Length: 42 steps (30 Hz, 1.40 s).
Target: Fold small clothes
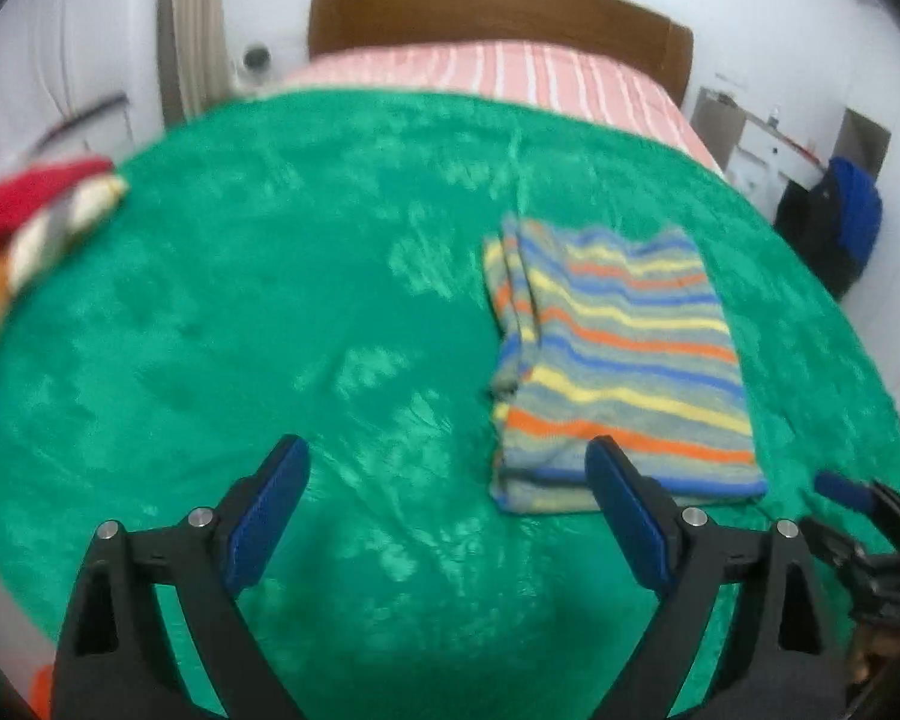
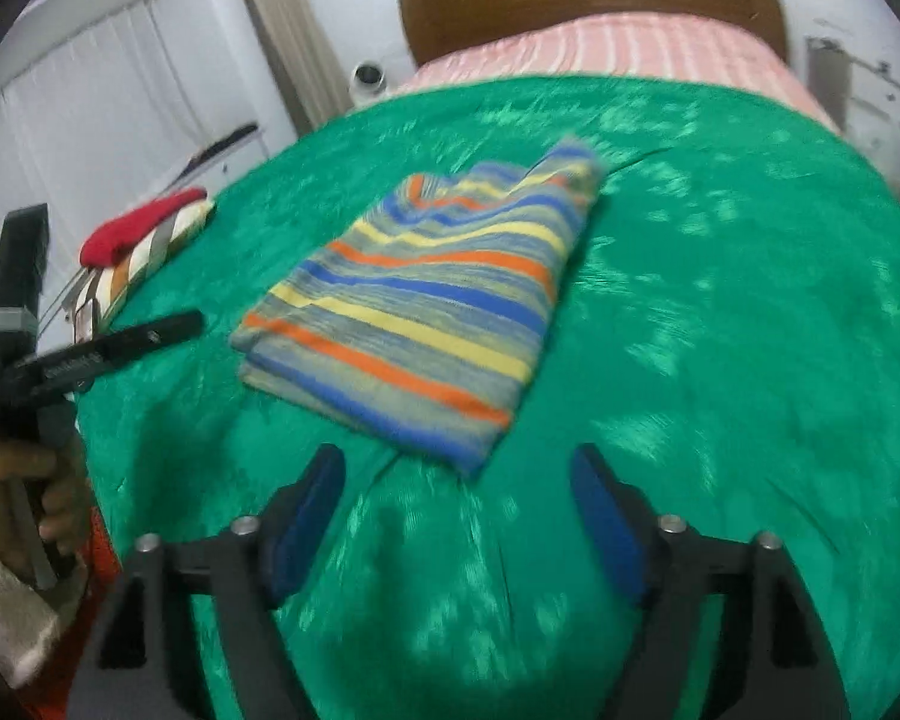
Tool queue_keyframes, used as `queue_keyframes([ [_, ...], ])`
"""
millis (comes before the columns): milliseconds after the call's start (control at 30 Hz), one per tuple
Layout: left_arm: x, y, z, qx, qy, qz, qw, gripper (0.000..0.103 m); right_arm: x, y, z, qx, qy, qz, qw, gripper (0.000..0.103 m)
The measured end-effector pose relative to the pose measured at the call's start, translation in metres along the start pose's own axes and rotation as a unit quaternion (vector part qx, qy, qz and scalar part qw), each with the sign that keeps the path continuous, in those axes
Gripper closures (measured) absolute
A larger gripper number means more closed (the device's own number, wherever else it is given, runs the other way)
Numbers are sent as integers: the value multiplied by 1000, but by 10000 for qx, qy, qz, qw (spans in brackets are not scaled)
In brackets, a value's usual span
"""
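A folded striped garment (image 1: pixel 618 360) in grey, blue, yellow and orange lies flat on the green blanket (image 1: pixel 270 312). My left gripper (image 1: pixel 447 456) hovers open over bare blanket at the garment's near-left corner, nothing between its blue pads. The right wrist view shows the same garment (image 2: pixel 426 312) ahead and slightly left. My right gripper (image 2: pixel 456 468) is open just short of its near corner, holding nothing. The left gripper (image 2: pixel 120 342) also shows at the left edge of the right wrist view, held by a hand (image 2: pixel 24 480).
A pile of folded clothes with a red piece on top (image 1: pixel 36 210) lies at the blanket's left edge, also seen as the pile (image 2: pixel 144 234). Beyond the blanket are a pink striped sheet (image 1: pixel 510 72) and a brown headboard (image 1: pixel 480 6). A dark bag (image 1: pixel 840 222) stands at the right wall.
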<state>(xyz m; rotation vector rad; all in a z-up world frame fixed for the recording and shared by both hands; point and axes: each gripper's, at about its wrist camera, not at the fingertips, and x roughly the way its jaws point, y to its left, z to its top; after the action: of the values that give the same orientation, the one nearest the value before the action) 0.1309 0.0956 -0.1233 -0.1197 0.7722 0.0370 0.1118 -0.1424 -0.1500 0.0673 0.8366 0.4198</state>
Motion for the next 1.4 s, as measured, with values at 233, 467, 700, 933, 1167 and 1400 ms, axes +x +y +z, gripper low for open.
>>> queue_keyframes([
  [233, -17, -12, -2, 269, -151, 202, 9993, 9, -33, -3, -29, 131, -135, -468, 9987, 25],
  [467, -21, -18, -3, 364, -238, 261, 9987, 9, -41, -10, -37, 139, -189, -819, 9964, 17],
  [700, -10, -16, -15, 446, -214, 556, 9972, 3, -46, -15, -42, 218, -321, -1065, 9936, 11],
  [933, 33, 16, -46, 123, 268, 621, 9976, 2, -55, -32, -58, 4, -634, -1813, 9814, 9],
  [1167, 44, 25, -69, 62, 179, 578, 9981, 0, -35, -73, -79, 584, -379, -1784, 9815, 0],
  [1400, 43, 22, -69, -74, 207, 710, 9972, 0, -31, -69, -82, 435, -503, -1907, 9794, 0],
])
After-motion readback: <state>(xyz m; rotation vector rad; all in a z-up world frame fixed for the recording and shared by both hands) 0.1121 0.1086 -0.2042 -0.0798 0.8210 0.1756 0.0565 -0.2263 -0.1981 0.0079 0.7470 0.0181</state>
